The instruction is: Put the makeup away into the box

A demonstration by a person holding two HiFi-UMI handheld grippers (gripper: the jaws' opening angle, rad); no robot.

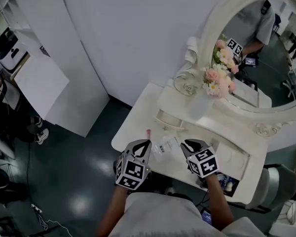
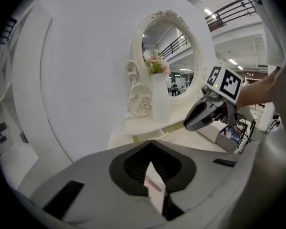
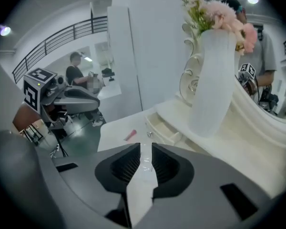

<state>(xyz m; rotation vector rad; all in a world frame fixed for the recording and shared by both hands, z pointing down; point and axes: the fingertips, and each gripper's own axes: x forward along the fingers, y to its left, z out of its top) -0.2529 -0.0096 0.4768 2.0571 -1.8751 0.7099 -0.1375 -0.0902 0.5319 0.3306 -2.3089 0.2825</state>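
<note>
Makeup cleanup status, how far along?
Done: nothing visibly; the open box shows no makeup. In hand: left gripper shut on a small white, pink-striped item. Left: stow that, plus the pink stick and clear piece on the table. Right gripper is open.

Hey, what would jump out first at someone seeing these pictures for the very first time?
The ornate white oval mirror at the back of the white vanity table, with pink flowers in a pale vase in front of it. Then the left gripper and right gripper, each bearing a black-and-white marker cube, over the table's near edge, with a small pink stick lying just beyond the left one.
</note>
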